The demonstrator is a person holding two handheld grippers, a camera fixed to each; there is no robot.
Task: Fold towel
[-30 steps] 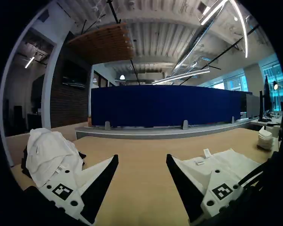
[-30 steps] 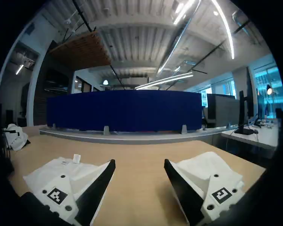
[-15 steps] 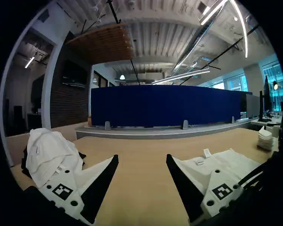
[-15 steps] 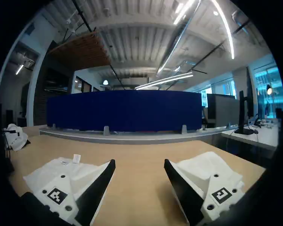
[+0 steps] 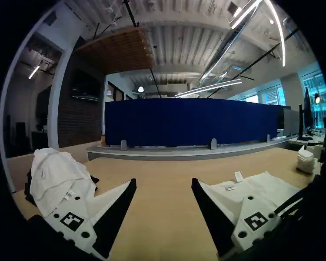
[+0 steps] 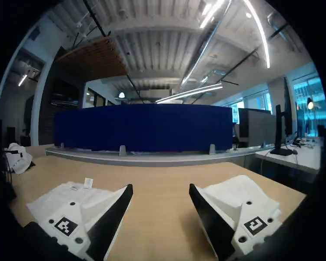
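Note:
A white towel (image 5: 267, 185) lies spread flat on the wooden table (image 5: 163, 174), just behind the right finger of my left gripper (image 5: 163, 180). That gripper hovers low over the table, open, with nothing between its fingers. The same flat towel (image 6: 69, 193), with a small tag standing up, lies behind the left finger of my right gripper (image 6: 160, 187). My right gripper is open too, with only bare table between its fingers. A crumpled heap of white towels (image 5: 56, 176) rests on something dark at the table's left side, seen farther off as the heap (image 6: 17, 158).
A stack of folded white towels (image 6: 232, 189) sits by the right gripper's right finger, and shows as the stack (image 5: 305, 158) at the table's right edge. A blue partition (image 5: 189, 122) closes the far edge. A neighbouring desk with a monitor (image 6: 279, 130) stands to the right.

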